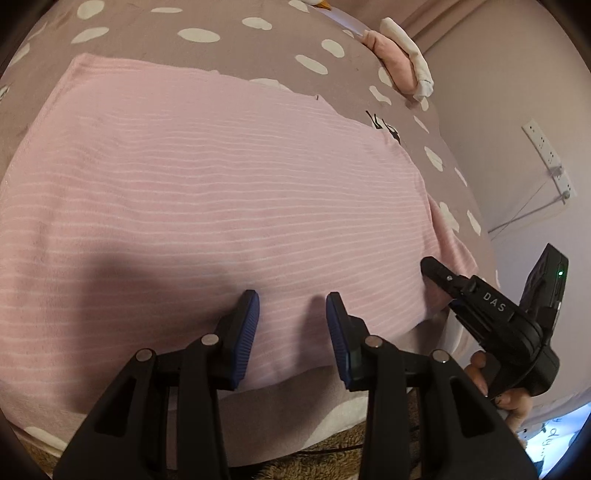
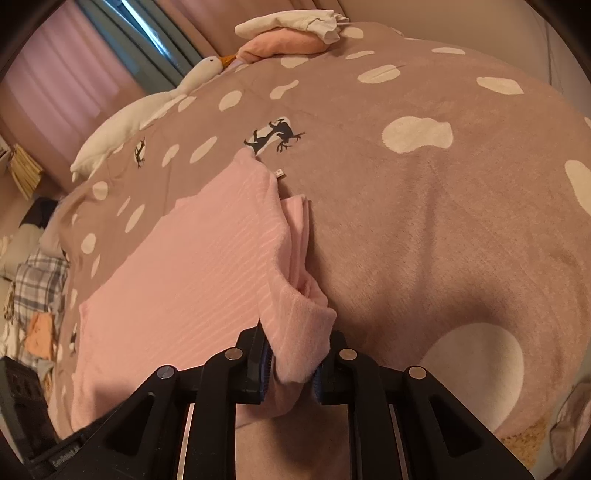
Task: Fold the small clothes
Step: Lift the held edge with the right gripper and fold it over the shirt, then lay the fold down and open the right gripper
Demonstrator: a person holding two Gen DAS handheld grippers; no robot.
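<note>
A pink garment with thin white stripes [image 1: 221,206] lies spread on the spotted brown blanket [image 1: 207,55]. My left gripper [image 1: 292,325] is open, its blue pads just over the garment's near edge, holding nothing. My right gripper [image 2: 293,363] is shut on a bunched corner of the pink garment [image 2: 207,266] at its right edge. In the left wrist view the right gripper [image 1: 443,284] sits at the garment's right corner.
A folded pink and white pile [image 2: 291,31] lies at the blanket's far edge, also in the left wrist view [image 1: 400,62]. A white goose plush [image 2: 155,107] lies at far left. A wall socket strip [image 1: 550,158] is on the right. Clutter lies on the floor [image 2: 37,288].
</note>
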